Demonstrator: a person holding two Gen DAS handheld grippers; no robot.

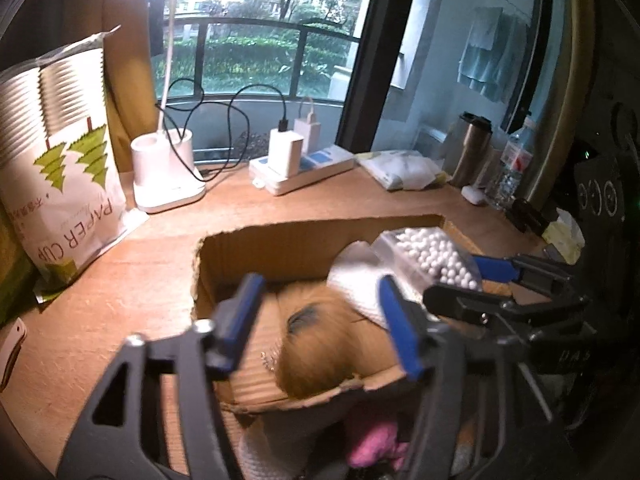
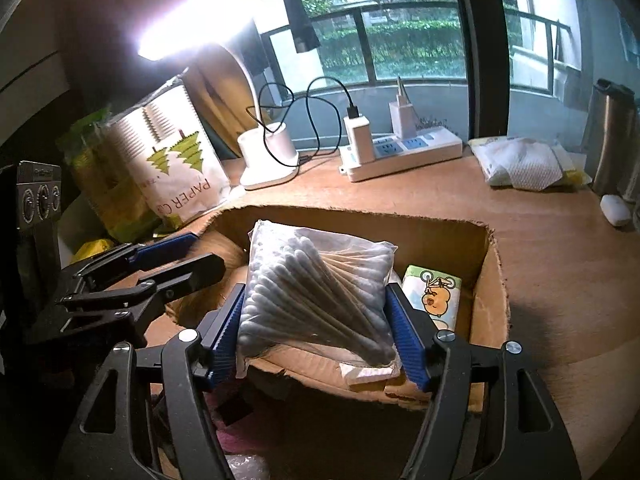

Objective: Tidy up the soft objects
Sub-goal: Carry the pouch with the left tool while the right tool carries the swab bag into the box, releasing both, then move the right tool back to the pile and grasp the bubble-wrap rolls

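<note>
An open cardboard box (image 1: 280, 232) (image 2: 490, 280) sits on the wooden desk. In the left wrist view a brown furry plush (image 1: 332, 344) lies in the box, partly over its near wall. My left gripper (image 1: 320, 284) (image 2: 208, 252) stands open around it, and the left pad is clear of the fur. My right gripper (image 2: 316, 296) (image 1: 452, 276) is shut on a clear bag of cotton swabs (image 2: 316, 292) (image 1: 432, 256), held over the box. A white paper towel (image 1: 360, 276) and a cartoon-printed tissue pack (image 2: 434, 296) also lie inside.
At the back stand a lit white desk lamp (image 1: 168, 176), a power strip with chargers (image 2: 400, 152), a paper-cup bag (image 1: 68, 184), a steel flask (image 1: 468, 148), a water bottle (image 1: 514, 164) and a tissue pack (image 2: 520, 168). Something pink (image 1: 372, 444) lies below the box's near wall.
</note>
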